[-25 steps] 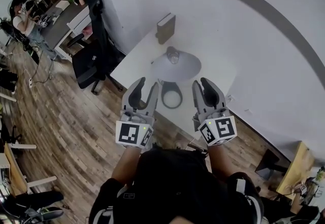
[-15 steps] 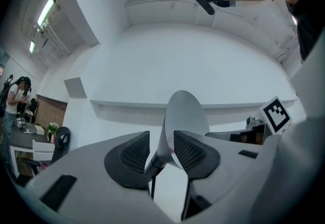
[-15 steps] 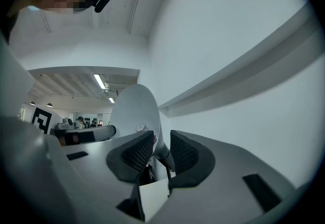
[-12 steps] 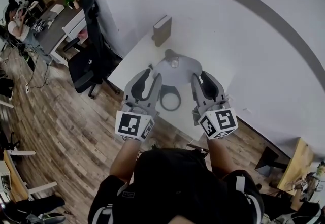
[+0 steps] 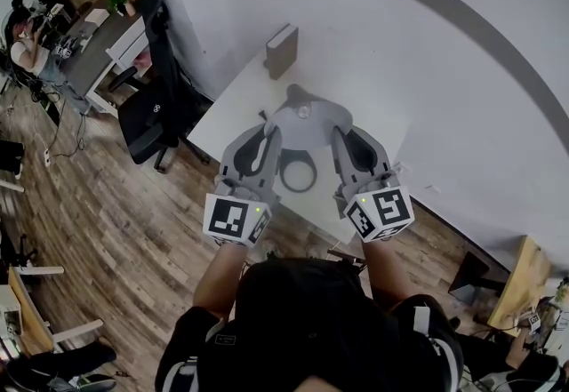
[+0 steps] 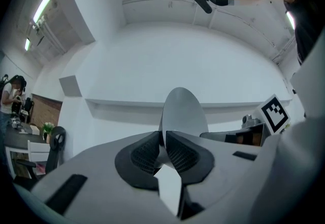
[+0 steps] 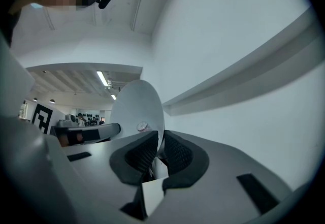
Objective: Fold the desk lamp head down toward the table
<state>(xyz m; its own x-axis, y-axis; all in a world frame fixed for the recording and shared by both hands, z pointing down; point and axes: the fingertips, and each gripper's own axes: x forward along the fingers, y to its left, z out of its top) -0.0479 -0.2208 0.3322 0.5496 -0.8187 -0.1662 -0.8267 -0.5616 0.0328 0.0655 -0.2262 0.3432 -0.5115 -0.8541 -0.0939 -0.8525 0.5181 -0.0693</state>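
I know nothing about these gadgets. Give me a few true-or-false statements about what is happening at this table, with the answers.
1. The left gripper and the right gripper both clamp the rim of the lamp head. True; their jaws have just been closing, with the rim between them.
2. The lamp stands on the wooden floor. False: it stands on the white table.
3. In the head view, a black office chair stands left of the table. True.
4. The lamp's base is a solid square block. False: the base is a dark ring lying on the table.
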